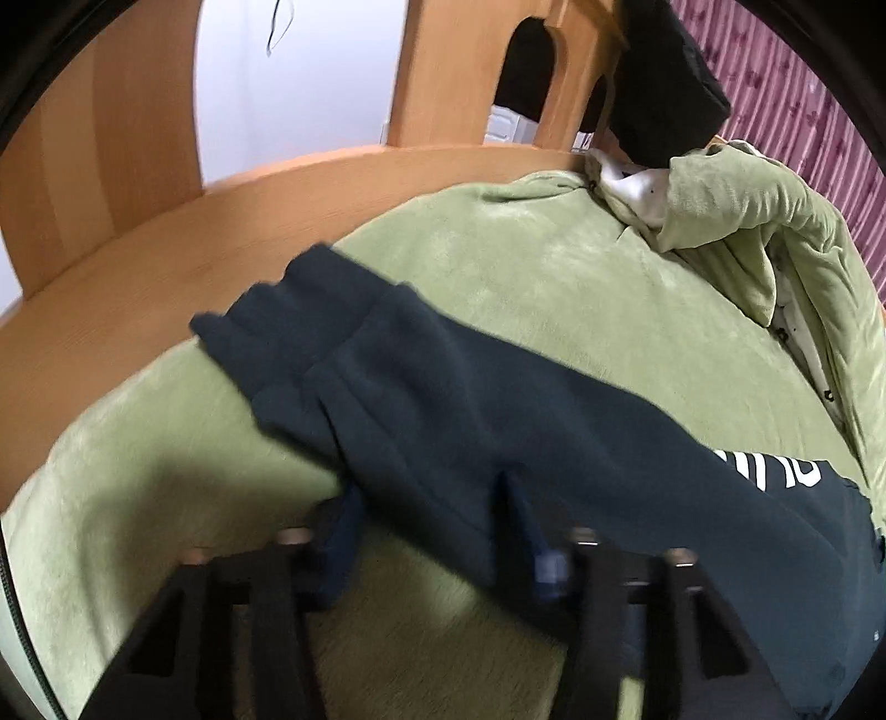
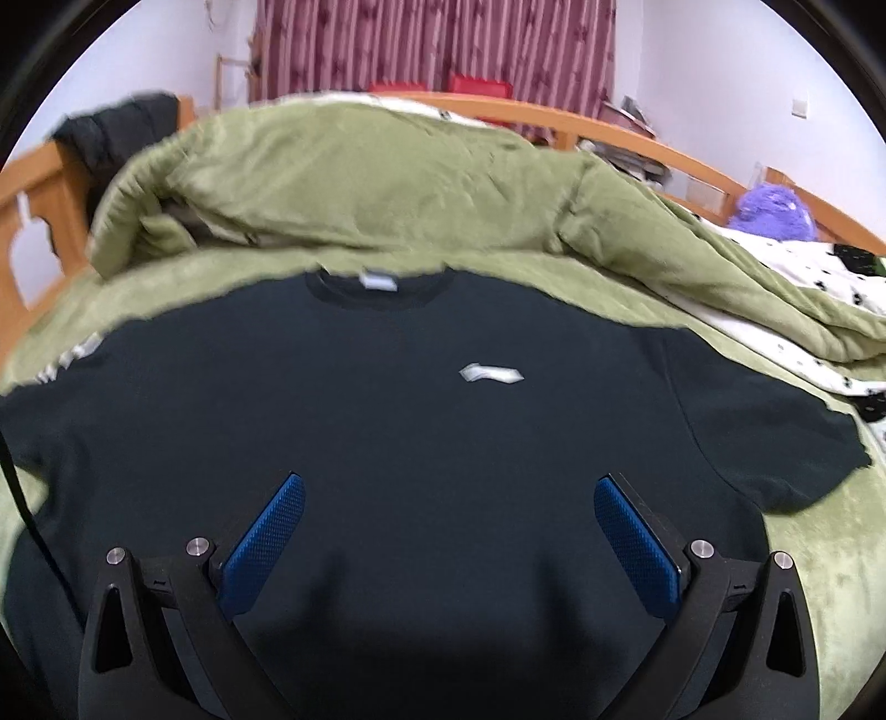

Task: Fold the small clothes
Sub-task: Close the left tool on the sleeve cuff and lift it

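Dark navy fleece makes up the sweatshirt (image 2: 421, 443), which lies spread flat, front up, on a green plush blanket (image 2: 387, 183) over a bed; its collar with a pale label sits at twelve o'clock in the right wrist view and a small white logo (image 2: 492, 373) lies just right of the chest's centre. One long sleeve (image 1: 421, 387) runs in the left wrist view from its ribbed cuff at about ten o'clock down to white lettering (image 1: 775, 471) at four o'clock. The left gripper (image 1: 432, 515) straddles the lower edge of that sleeve, its two blue fingers (image 1: 343, 531) on either side of the cloth and still apart (the picture is blurred, and no firm pinch on the fabric shows). The right gripper (image 2: 449, 509) hovers over the lower body of the sweatshirt with its blue-padded jaws spread wide and nothing clasped. The blanket is bunched into a thick roll beyond the collar. A wooden bed frame (image 1: 166, 243) borders the mattress, a purple plush toy (image 2: 775, 213) sits at two o'clock, and pink curtains (image 2: 437, 50) hang at twelve.
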Demonstrator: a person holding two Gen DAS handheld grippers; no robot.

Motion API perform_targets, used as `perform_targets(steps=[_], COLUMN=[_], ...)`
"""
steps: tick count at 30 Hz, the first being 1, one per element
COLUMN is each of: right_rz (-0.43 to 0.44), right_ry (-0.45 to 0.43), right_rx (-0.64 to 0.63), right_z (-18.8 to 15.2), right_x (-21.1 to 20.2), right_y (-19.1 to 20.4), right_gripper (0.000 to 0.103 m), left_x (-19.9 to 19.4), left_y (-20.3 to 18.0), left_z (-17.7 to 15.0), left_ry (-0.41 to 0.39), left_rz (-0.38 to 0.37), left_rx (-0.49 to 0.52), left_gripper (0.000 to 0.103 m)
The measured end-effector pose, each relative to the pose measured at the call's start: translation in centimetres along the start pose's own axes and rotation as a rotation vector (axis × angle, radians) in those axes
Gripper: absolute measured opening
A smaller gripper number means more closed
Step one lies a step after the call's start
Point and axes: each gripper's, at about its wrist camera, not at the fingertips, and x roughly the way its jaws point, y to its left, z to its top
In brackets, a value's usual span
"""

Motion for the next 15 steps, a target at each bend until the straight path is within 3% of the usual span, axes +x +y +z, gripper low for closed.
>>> perform_targets(steps=[1, 3, 9, 15], right_rz=[0.001, 0.008, 0.047, 0.121], right_ry=[0.006, 0.010, -0.039, -0.058], right_rx=[0.003, 0.001, 0.032, 0.035], right_z=[-0.3, -0.7, 0.8, 3.5], right_x=[0.0, -0.3, -3.5, -6.0], right_y=[-0.1, -0.5, -2.4, -5.2], right_gripper=[0.099, 0.099, 0.099, 0.099], left_x=[-0.2, -1.3, -6.9, -13.4], left_y=[-0.4, -1.6, -6.0, -14.3], left_z=[0.2, 0.7, 2.2, 1.7], left_ry=[-0.010, -0.034, -0.102, -0.155], left_rz=[0.004, 0.019, -0.044, -0.155], left_rx=[0.023, 0.069, 0.115, 0.224], left_gripper=[0.012, 0.008, 0.006, 0.006])
